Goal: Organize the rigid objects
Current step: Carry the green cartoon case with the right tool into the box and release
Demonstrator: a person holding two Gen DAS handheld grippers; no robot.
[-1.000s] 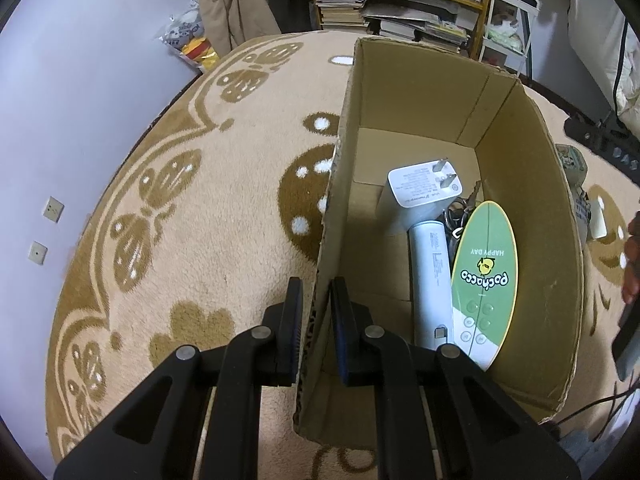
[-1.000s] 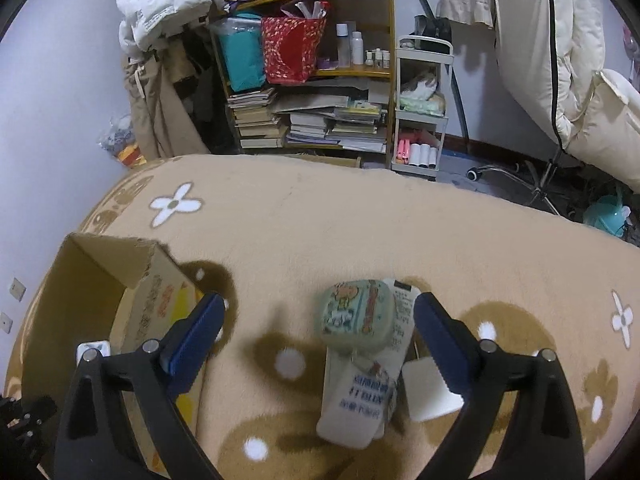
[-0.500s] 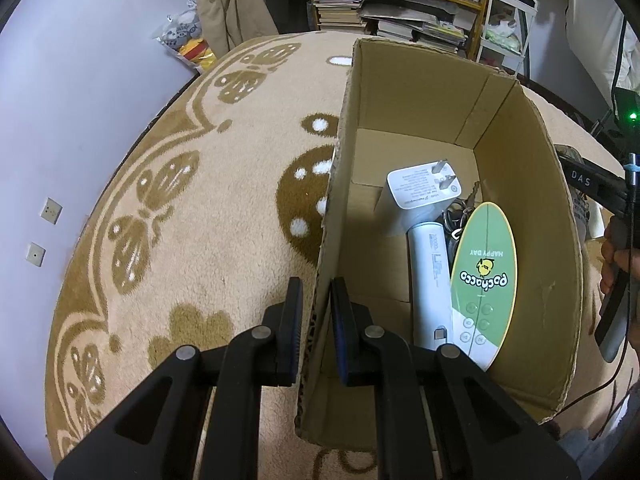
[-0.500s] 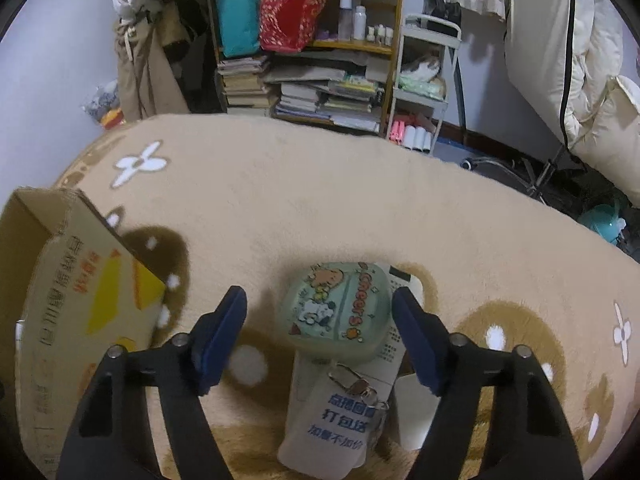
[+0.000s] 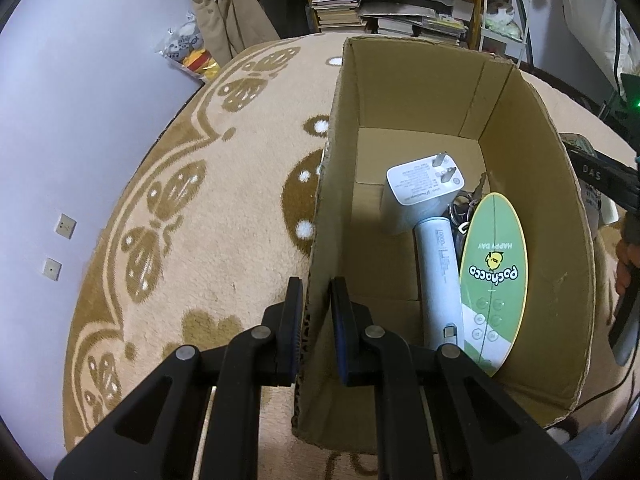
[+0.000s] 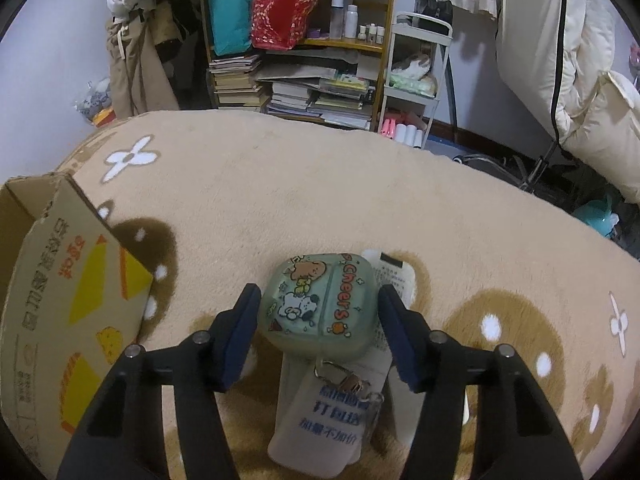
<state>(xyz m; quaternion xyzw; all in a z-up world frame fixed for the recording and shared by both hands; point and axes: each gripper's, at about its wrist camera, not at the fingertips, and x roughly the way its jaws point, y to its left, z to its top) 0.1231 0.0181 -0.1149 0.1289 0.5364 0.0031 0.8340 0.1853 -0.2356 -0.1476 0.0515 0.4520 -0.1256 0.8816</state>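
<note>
Beige patterned carpet [image 6: 320,200] spreads toward cluttered bookshelves [image 6: 304,40]. On it, the green sticker case [image 6: 320,306] sits between the right gripper [image 6: 316,320] pads, jaws just closing, not yet touching. The left gripper [image 5: 314,312] clamps the cardboard box [image 5: 520,152] wall.

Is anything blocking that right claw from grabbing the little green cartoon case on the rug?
Nothing visible does. The right gripper straddles the green rounded cartoon case, its jaws just closing in with a sliver of gap each side. The case lies atop white packets, which sit under it, not in the way.
</note>
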